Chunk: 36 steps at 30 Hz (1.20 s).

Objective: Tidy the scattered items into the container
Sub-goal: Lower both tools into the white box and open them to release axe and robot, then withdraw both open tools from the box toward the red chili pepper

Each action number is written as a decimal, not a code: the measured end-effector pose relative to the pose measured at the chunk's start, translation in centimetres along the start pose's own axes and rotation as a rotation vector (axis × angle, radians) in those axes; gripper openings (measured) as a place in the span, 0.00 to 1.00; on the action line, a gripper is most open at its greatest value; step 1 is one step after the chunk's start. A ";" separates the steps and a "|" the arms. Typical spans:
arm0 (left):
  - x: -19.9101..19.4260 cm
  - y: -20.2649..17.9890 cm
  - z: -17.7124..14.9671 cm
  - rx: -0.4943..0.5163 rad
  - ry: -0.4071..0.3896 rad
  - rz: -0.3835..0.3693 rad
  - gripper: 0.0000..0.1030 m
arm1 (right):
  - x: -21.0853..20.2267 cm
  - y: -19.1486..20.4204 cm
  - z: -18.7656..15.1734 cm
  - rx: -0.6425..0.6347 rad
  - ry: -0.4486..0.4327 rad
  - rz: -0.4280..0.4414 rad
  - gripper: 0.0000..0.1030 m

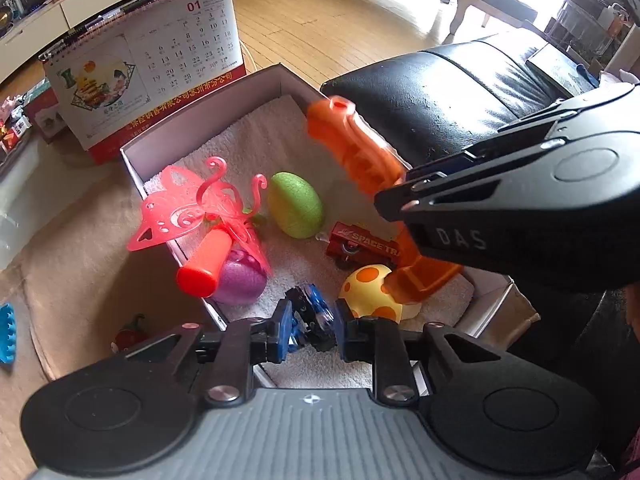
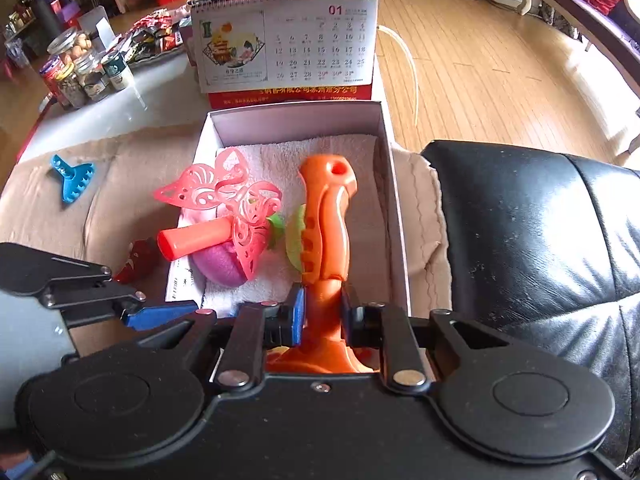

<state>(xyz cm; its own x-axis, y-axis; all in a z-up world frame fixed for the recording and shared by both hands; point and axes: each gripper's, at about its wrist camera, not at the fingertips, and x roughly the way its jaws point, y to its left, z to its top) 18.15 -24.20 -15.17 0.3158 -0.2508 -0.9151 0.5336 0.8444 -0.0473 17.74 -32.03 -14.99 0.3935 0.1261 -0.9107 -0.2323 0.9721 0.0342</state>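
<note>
A white box (image 1: 208, 112) (image 2: 296, 110) lined with a towel holds a pink butterfly wand (image 1: 188, 208), a green egg (image 1: 296, 210), a purple egg (image 1: 240, 280), a red train (image 1: 360, 244) and a spotted mushroom (image 1: 368, 288). My left gripper (image 1: 310, 330) hangs over the box's near end, shut on a small blue toy car (image 1: 308, 316). An orange toy tool (image 2: 326, 216) leans in the box with its foot on the towel. Its handle stands between the pads of my right gripper (image 2: 322, 316), which looks slightly open around it.
On the tan cloth left of the box lie a blue toy rake (image 2: 72, 178) and a red pepper toy (image 1: 128, 336). A desk calendar (image 2: 288, 48) stands behind the box. A black leather seat (image 2: 540, 240) borders the right side, and jars (image 2: 80, 72) stand far left.
</note>
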 end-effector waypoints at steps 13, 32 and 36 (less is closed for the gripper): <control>-1.8 5.2 -2.5 -0.017 -0.007 0.096 0.33 | -2.2 5.1 -0.6 -0.167 -0.084 -0.096 0.63; -8.2 25.1 -15.6 -0.249 -0.032 0.351 0.64 | 2.9 23.3 -3.7 -0.372 -0.022 0.056 0.91; -7.7 28.4 -18.5 -0.293 -0.003 0.375 0.64 | 7.5 24.2 -2.6 -0.240 0.064 0.084 0.91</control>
<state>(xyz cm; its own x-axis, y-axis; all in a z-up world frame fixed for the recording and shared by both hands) 16.32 10.46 -16.86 0.4467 0.0955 -0.8896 0.1388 0.9748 0.1743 12.78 -8.09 -22.10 0.3090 0.1841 -0.9331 -0.4693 0.8829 0.0188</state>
